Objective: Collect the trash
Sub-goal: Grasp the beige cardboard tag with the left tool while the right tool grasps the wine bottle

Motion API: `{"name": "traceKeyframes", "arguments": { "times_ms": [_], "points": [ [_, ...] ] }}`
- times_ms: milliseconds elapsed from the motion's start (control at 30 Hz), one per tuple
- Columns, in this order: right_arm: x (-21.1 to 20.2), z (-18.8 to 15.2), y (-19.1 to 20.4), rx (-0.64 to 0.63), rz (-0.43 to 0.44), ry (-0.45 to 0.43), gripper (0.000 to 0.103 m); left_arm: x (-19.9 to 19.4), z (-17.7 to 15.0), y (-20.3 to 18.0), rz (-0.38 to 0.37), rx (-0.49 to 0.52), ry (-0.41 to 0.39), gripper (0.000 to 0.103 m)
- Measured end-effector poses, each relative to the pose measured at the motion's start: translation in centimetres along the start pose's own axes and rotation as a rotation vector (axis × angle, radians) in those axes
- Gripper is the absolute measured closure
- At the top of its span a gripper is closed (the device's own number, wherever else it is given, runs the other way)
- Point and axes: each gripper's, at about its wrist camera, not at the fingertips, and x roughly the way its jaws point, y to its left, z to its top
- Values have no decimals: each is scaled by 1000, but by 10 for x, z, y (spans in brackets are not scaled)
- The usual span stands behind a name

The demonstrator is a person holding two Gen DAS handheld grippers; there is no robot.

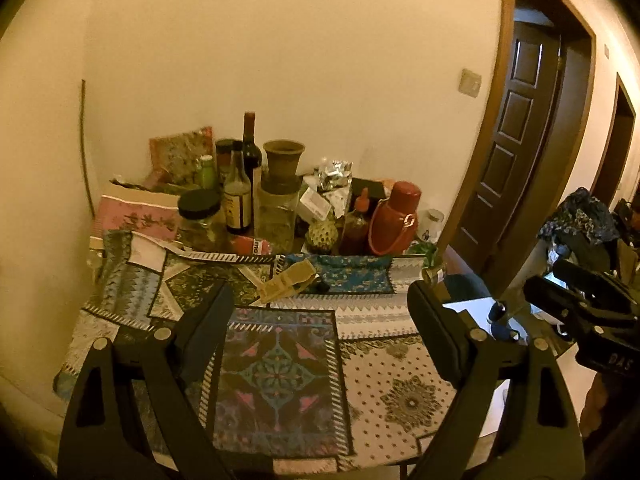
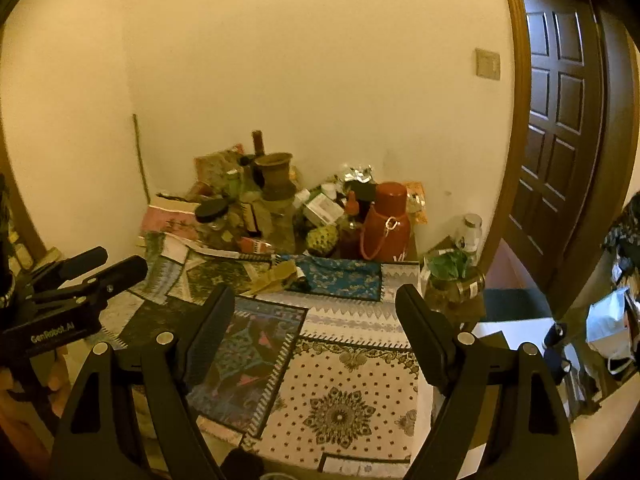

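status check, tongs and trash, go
Left tongs open, empty. Right tongs open, empty. Crumpled tan wrapper on patterned tablecloth, untouched. Nothing between tongs and wrapper.

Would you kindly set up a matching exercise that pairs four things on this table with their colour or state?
Things:
1. flask
2. crumpled wrapper
3. left gripper
4. glass jar's lid

Descriptions:
A. open, holding nothing
B. red, with a loop strap
C. black
D. tan, lying on the patterned tablecloth

Pairs: 1-B, 2-D, 3-A, 4-C
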Motion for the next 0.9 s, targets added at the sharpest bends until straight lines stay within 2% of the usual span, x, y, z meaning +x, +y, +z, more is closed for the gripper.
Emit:
{"name": "traceKeyframes", "arguments": {
  "times_ms": [167, 300, 433, 567, 667, 800, 900],
  "points": [
    [55, 17, 3, 57, -62, 51, 23, 74, 19, 33, -63, 50, 93, 15],
    [106, 24, 1, 131, -86, 118, 23, 154, 29, 56, -122, 111, 211, 15],
    [152, 24, -2, 168, -121, 188, 23, 243, 23, 72, -178, 165, 347, 15],
    [195, 16, -8, 189, -154, 267, 23, 313, 7, 75, -241, 223, 457, 16],
    [223, 10, -14, 201, -155, 323, 23, 350, -10, 71, -272, 290, 511, 21],
    [257, 2, -19, 197, -158, 386, 23, 381, -30, 65, -274, 387, 552, 29],
    [278, -1, -18, 178, -139, 416, 23, 393, -41, 64, -280, 433, 559, 44]
  ]
}}
